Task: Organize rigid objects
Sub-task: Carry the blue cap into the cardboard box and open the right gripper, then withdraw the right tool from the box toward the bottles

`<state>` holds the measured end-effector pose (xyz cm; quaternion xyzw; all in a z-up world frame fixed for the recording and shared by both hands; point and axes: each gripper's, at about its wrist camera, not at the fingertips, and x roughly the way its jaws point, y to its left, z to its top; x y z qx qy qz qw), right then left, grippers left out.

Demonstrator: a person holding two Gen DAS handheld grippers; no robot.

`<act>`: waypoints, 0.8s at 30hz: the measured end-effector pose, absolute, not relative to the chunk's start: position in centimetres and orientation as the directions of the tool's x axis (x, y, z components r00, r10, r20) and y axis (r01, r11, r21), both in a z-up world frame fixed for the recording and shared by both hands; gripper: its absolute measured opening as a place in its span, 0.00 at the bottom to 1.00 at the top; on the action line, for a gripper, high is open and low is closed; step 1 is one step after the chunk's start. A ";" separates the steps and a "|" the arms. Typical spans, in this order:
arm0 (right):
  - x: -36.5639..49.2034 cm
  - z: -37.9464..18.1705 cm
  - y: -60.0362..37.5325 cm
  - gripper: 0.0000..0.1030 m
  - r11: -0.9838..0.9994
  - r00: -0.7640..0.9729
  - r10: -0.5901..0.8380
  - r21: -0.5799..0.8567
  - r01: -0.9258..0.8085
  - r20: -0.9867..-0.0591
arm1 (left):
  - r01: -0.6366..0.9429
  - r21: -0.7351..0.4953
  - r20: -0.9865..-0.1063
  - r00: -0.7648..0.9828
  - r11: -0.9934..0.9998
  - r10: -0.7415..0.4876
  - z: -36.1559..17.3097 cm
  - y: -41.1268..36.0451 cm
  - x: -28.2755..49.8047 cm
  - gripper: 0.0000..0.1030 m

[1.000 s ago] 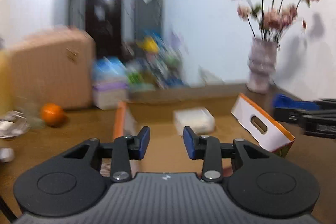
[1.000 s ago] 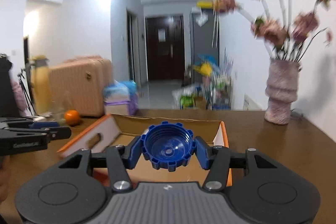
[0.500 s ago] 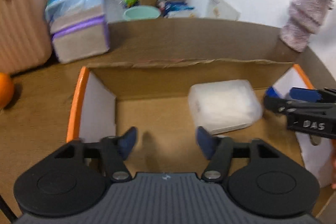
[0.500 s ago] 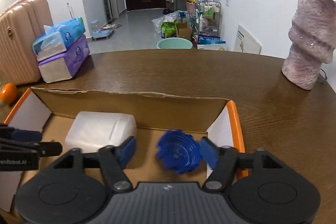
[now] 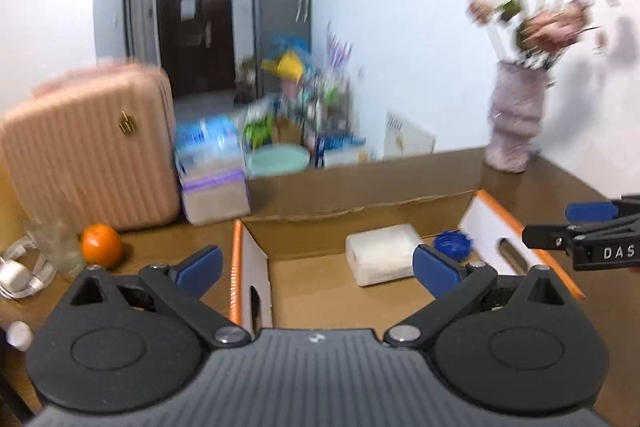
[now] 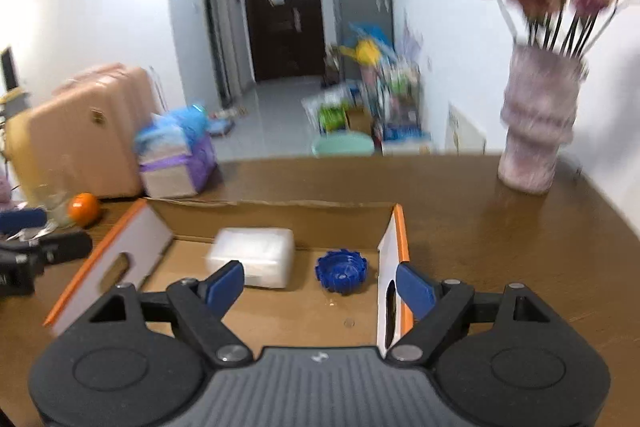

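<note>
An open cardboard box (image 5: 500,223) (image 6: 394,227) with orange-edged flaps lies on the wooden table. On its floor rest a white plastic container (image 5: 380,253) (image 6: 256,259) and a blue ribbed cap (image 5: 454,243) (image 6: 342,269). My left gripper (image 5: 318,267) hovers above the box's near left side, its jaws opening wide with nothing between them. My right gripper (image 6: 320,285) hangs over the box's near right part, jaws opening and empty; the cap lies on the box floor beyond them. The right gripper's fingers (image 5: 584,223) show at the right edge of the left wrist view.
A pink vase of flowers (image 6: 536,131) (image 5: 514,123) stands at the table's far right. An orange (image 5: 101,245) (image 6: 83,209), a clear glass (image 5: 54,247), a white charger and a small white cap (image 5: 18,333) lie left of the box. A suitcase (image 5: 88,147) and tissue packs (image 6: 176,155) stand behind.
The right gripper opened and let go of the blue cap, which now lies in the box. Both grippers dipped toward the box, then rose back. The left jaws opened wide.
</note>
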<state>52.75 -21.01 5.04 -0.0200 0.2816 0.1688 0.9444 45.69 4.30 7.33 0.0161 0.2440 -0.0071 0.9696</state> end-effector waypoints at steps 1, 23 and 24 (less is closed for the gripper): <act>50.5 5.6 -21.2 0.84 0.937 0.802 0.321 0.047 -0.345 -0.504 | 0.028 0.044 -0.445 0.895 0.999 -0.005 7.8 4.2 43.9 1.00; 20.8 -3.0 -24.0 0.98 0.972 0.911 0.233 0.047 -0.231 -0.341 | -0.055 0.041 -0.234 0.970 0.998 0.063 0.1 2.1 15.3 1.00; 20.7 -3.2 -24.1 0.98 0.974 0.912 0.223 0.038 -0.223 -0.345 | -0.049 0.048 -0.246 0.967 0.998 0.060 -0.3 1.9 15.4 1.00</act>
